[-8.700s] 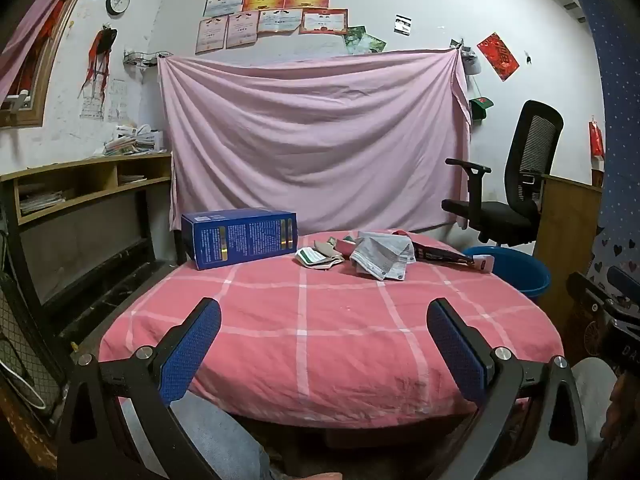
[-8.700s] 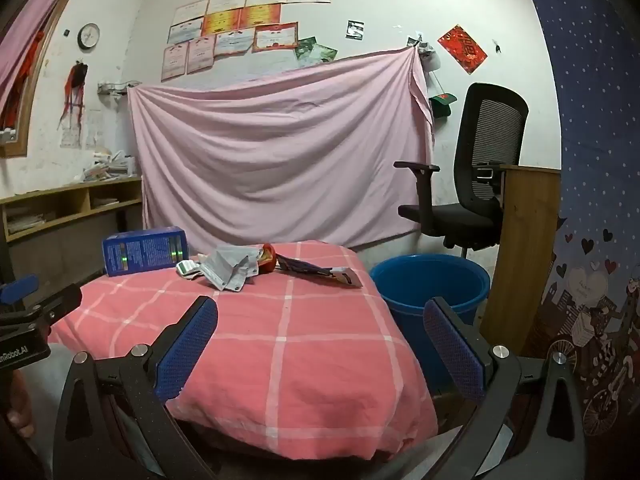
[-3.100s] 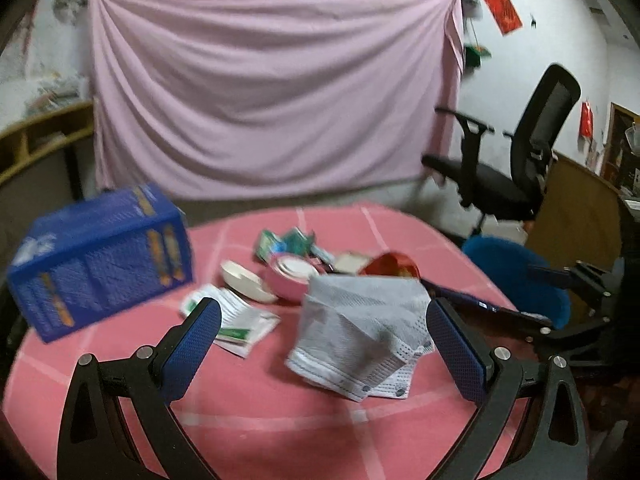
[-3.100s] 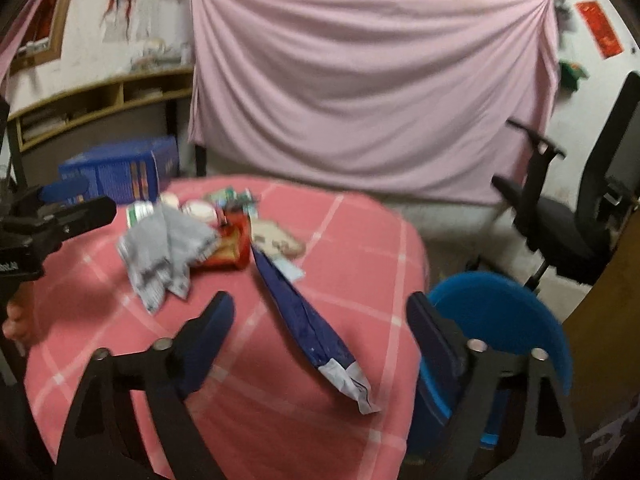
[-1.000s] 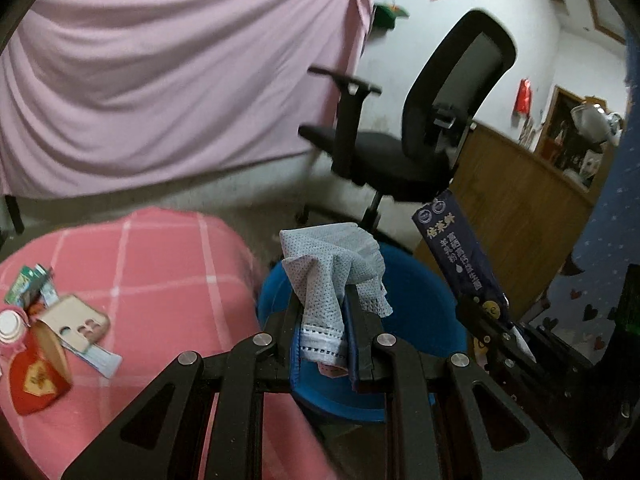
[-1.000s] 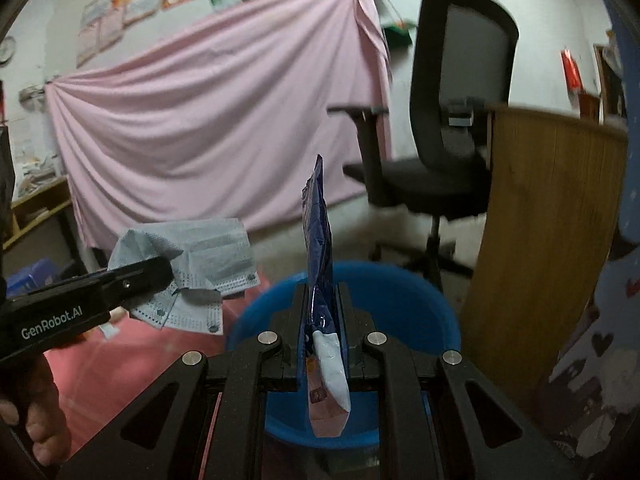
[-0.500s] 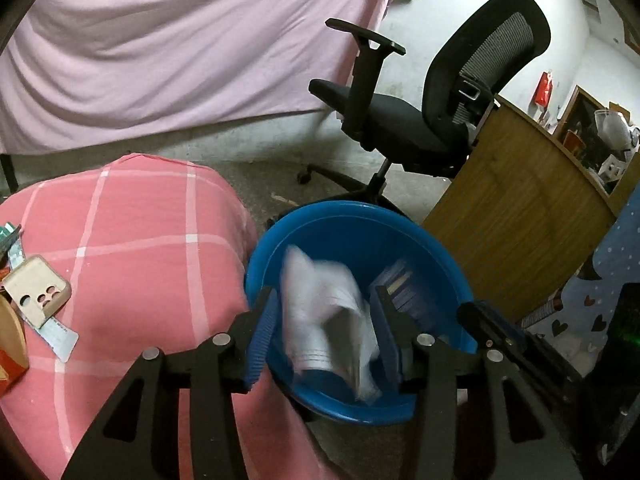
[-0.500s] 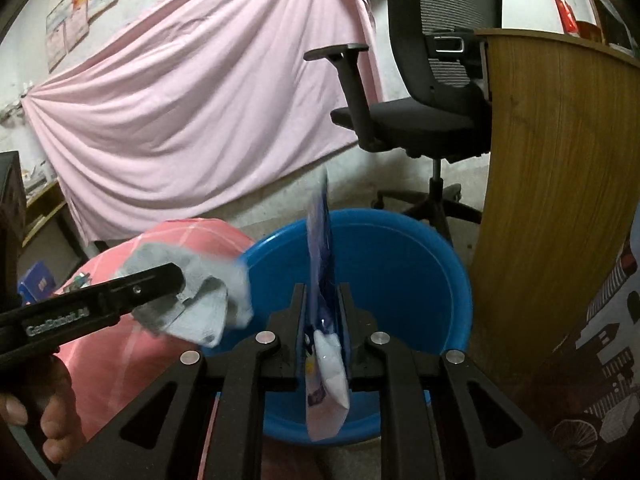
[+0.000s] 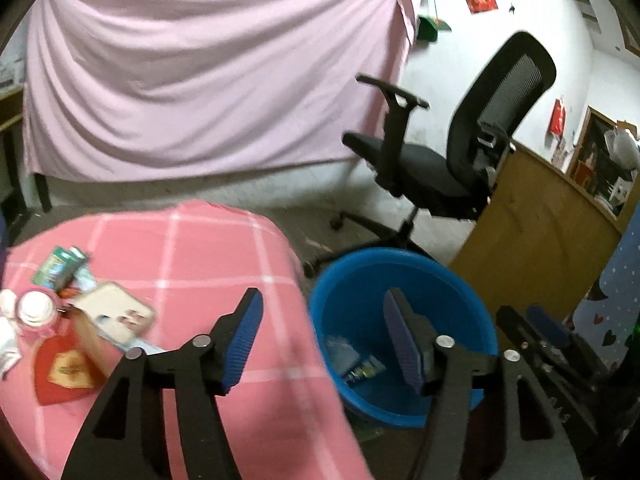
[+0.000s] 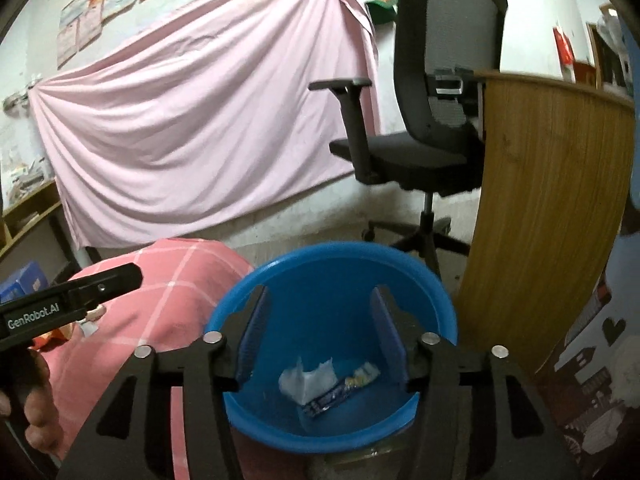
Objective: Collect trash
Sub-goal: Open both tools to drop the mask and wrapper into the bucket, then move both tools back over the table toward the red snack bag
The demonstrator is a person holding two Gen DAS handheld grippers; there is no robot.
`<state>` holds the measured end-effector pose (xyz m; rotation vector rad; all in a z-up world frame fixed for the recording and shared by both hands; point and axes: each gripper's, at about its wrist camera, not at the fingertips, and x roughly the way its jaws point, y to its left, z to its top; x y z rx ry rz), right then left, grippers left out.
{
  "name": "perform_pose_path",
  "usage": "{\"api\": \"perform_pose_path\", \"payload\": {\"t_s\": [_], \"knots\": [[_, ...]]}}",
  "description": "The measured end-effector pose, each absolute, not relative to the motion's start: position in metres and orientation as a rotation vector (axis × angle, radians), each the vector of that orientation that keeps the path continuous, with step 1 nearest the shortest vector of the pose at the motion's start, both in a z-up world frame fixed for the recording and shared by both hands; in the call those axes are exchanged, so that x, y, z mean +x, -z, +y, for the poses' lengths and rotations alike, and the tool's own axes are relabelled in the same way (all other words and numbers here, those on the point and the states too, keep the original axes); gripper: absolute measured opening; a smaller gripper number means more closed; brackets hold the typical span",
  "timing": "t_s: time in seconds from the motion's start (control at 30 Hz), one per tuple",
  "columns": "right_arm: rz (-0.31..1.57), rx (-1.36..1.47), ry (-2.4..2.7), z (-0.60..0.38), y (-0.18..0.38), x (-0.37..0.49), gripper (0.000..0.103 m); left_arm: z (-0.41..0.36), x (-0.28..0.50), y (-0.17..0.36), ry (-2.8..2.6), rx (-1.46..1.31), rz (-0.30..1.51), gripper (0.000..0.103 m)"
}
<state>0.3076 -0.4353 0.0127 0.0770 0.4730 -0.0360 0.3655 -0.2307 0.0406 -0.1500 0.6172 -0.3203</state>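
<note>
Pink checked tablecloth beside blue bucket. Both claws releasing, jaws opening, nothing between: right gripper, left gripper. Dropped wrapper and crumpled paper lie in bucket. Best: clear rim, return for remaining table litter.
</note>
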Motion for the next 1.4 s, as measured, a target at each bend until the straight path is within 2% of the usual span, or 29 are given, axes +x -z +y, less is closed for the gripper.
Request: {"api": "perform_pose_path", "payload": {"t_s": [0.07, 0.23, 0.3, 0.43, 1.03, 1.4], "knots": [[0.447, 0.073, 0.028, -0.431, -0.020, 0.306, 0.069, -0.219, 0.357, -0.045, 0.294, -0.158, 0.575, 0.067], [0.357, 0.057, -0.002, -0.412, -0.040, 0.296, 0.081, -0.186, 0.335, -0.056, 0.220, -0.172, 0.473, 0.094], [0.317, 0.046, -0.018, -0.401, -0.048, 0.291, 0.087, -0.170, 0.325, -0.061, 0.184, -0.176, 0.426, 0.099], [0.223, 0.041, -0.053, -0.381, -0.062, 0.280, 0.103, -0.135, 0.304, -0.066, 0.127, -0.182, 0.355, 0.101], [0.004, 0.030, -0.305, -0.273, -0.085, 0.246, 0.103, -0.019, 0.217, -0.069, -0.083, -0.087, 0.121, 0.101], [0.088, -0.088, -0.399, -0.206, -0.060, 0.256, 0.103, 0.032, 0.204, -0.041, -0.154, -0.046, 0.147, 0.101]]}}
